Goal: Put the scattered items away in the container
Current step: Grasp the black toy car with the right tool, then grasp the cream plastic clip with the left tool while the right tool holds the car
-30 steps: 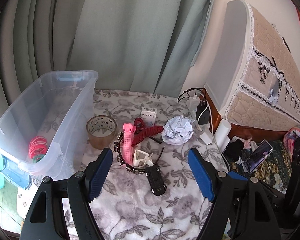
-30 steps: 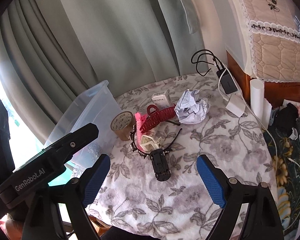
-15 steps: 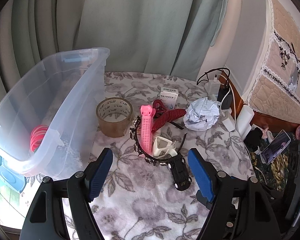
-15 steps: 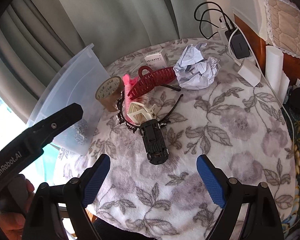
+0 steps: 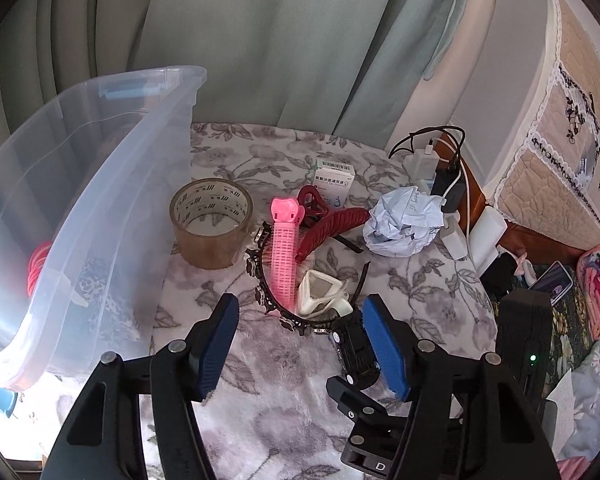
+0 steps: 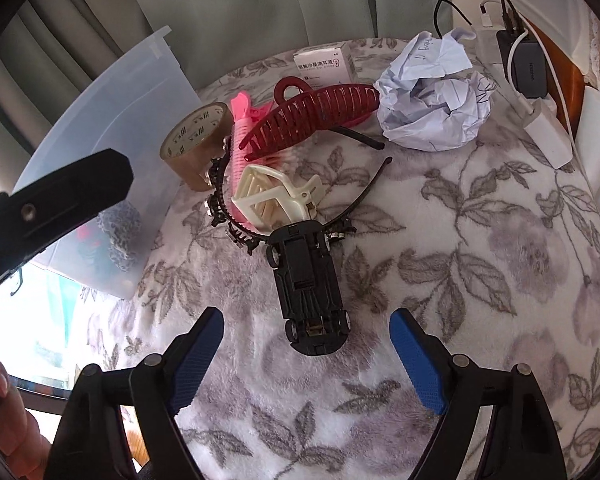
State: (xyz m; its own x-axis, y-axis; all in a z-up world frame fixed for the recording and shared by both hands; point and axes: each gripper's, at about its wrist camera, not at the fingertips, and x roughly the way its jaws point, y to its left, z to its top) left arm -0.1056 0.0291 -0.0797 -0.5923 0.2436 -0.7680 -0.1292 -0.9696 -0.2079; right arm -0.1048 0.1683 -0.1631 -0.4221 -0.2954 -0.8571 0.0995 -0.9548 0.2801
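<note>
Just ahead of your right gripper, in line with the gap between its jaws, lies a black toy car, belly up, hard moulded plastic with small wheels. Its jaws, with ribbed blue pads, stand apart around nothing and have just been narrowing. Beyond the car, touching its far end, a black toothed headband curves around a cream plastic claw clip. A pink cylindrical hair roller and a dark red ridged claw clip overlap farther on. Ahead and to the left stands a roll of brown packing tape, upright on its edge face; ahead and to the right sits a crumpled white paper ball, with a small white medicine box behind the clips. Your left gripper also holds nothing, jaws apart and lately closing; the car lies against the inner side of its right finger. The clear plastic storage bin, smooth-walled and translucent, stands to its left on the fleecy floral cloth, pink hair ties inside. Chargers and cables lie far right.
</note>
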